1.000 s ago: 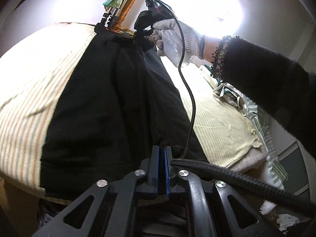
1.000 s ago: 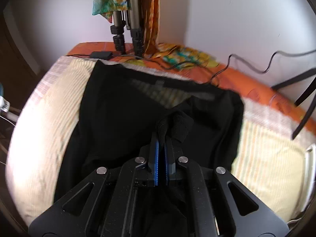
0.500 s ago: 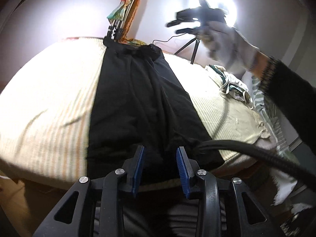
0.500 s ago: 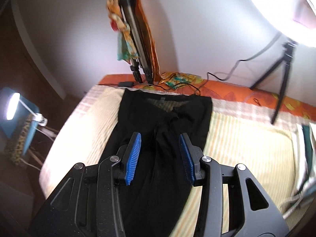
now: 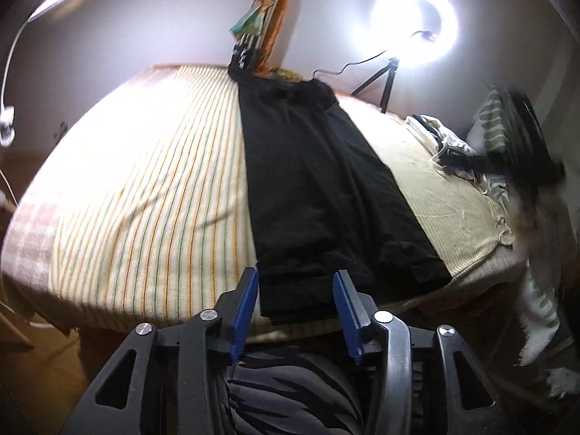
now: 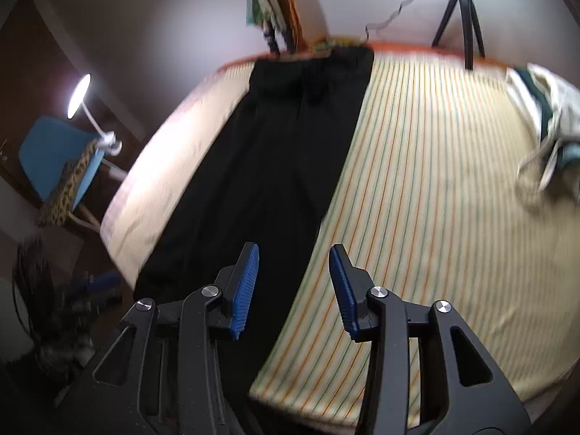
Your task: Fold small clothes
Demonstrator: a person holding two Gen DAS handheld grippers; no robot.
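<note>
A black garment lies folded lengthwise in a long strip across the striped bed, from the far edge to the near edge. It also shows in the right wrist view. My left gripper is open and empty, above the garment's near end. My right gripper is open and empty, above the garment's right edge near the front of the bed. The right gripper appears blurred at the far right of the left wrist view.
A pile of light clothes lies at the bed's right side, also in the right wrist view. A ring light on a tripod and a draped stand are at the back. A blue chair with a lamp stands left.
Both grippers let go of the black garment and opened. Both pulled back toward the near side of the bed; the right one swung away to the right.
</note>
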